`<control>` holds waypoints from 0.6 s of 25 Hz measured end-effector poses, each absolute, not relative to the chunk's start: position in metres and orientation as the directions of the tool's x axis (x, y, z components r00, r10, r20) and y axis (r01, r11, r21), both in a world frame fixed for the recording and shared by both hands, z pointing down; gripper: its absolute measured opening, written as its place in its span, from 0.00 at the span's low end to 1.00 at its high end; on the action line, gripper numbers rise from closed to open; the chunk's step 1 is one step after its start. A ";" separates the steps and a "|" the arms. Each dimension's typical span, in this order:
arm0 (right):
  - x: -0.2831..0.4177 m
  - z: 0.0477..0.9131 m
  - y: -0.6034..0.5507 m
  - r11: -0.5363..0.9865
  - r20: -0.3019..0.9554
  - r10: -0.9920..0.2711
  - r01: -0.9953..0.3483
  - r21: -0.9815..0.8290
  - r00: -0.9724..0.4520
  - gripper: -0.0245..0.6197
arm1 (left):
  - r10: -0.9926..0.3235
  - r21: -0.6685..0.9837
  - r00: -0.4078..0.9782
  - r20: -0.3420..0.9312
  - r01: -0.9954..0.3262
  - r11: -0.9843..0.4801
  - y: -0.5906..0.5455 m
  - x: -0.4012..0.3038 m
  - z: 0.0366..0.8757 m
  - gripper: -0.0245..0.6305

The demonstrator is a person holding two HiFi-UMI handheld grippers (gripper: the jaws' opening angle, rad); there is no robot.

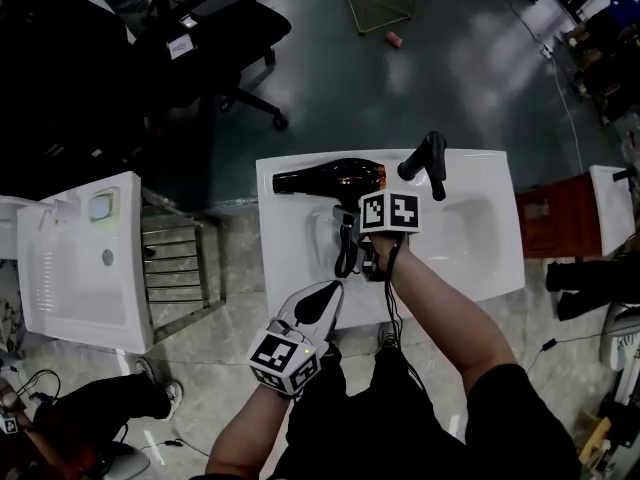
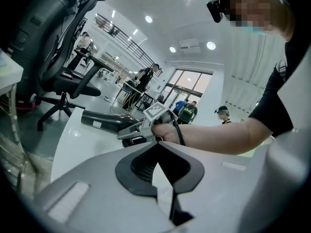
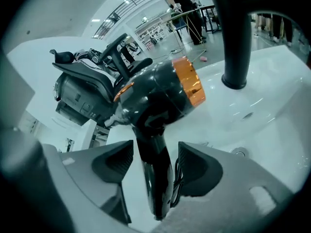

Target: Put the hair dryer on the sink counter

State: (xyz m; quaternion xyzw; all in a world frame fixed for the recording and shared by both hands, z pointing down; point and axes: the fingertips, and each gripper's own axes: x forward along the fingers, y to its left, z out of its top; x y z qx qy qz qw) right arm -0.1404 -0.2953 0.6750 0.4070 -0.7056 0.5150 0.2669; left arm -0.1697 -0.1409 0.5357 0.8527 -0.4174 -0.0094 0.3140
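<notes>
The hair dryer (image 1: pixel 325 178) lies along the back of the white surface (image 1: pixel 290 253). Its barrel runs left to right, with the nozzle pointing left and the orange band (image 1: pixel 378 176) just beside the black faucet (image 1: pixel 425 158). The handle points back toward us, straight into the right claw (image 3: pixel 155 155).

In the right gripper view we see that claw parted around the handle, with a thin gap at the left pad and the cord (image 3: pixel 176 178) squeezed in beside the right pad. We judge the grip to be slack rather than clamped. The barrel looks to be resting on the surface, so the placing seems all but done. What is left turns on that handle axis. We would draw the claw back along the handle's line, toward ourselves, so the pads don't drag the cord or swing the barrel into the faucet.

The left claw (image 1: pixel 322 298) hangs near the front edge, well apart from the dryer. Its jaws meet at the tips with nothing between them, so the right is plainly the nearer one.

The dryer's shell is glossy black plastic, rounded and likely slippery, and the band has a coppery metallic sheen. The surface and basin (image 1: pixel 470 233) are smooth white glaze, on which a round barrel could roll. The faucet is matte black, and the claw pads are dark and ribbed.
</notes>
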 end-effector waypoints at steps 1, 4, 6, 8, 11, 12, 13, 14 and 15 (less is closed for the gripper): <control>-0.137 0.671 -0.293 0.142 0.789 -0.313 -0.848 -0.511 -0.529 0.49 | -0.721 0.539 0.647 0.249 -0.711 -0.452 -0.142 -0.170 0.535 0.04; -0.127 0.654 -0.287 0.150 0.760 -0.352 -0.834 -0.531 -0.546 0.49 | -0.733 0.529 0.631 0.252 -0.724 -0.442 -0.144 -0.172 0.531 0.04; -0.124 0.640 -0.282 0.173 0.733 -0.372 -0.819 -0.547 -0.569 0.49 | -0.741 0.520 0.622 0.252 -0.733 -0.438 -0.146 -0.172 0.528 0.04; -0.120 0.624 -0.275 0.221 0.702 -0.402 -0.806 -0.549 -0.588 0.48 | -0.747 0.513 0.614 0.256 -0.741 -0.434 -0.145 -0.171 0.527 0.04; -0.113 0.592 -0.269 0.328 0.604 -0.500 -0.781 -0.531 -0.620 0.16 | -0.753 0.497 0.605 0.259 -0.752 -0.434 -0.142 -0.166 0.524 0.04; -0.113 0.576 -0.266 0.377 0.549 -0.531 -0.760 -0.530 -0.646 0.04 | -0.755 0.490 0.602 0.259 -0.756 -0.434 -0.142 -0.165 0.522 0.04; -0.115 0.559 -0.261 0.431 0.488 -0.549 -0.730 -0.531 -0.679 0.04 | -0.758 0.484 0.598 0.260 -0.760 -0.433 -0.141 -0.163 0.519 0.04; -0.117 0.541 -0.254 0.484 0.428 -0.556 -0.696 -0.530 -0.712 0.04 | -0.761 0.479 0.593 0.262 -0.765 -0.431 -0.140 -0.161 0.515 0.04; -0.117 0.525 -0.246 0.532 0.373 -0.557 -0.664 -0.526 -0.742 0.04 | -0.764 0.474 0.588 0.264 -0.769 -0.429 -0.139 -0.159 0.511 0.04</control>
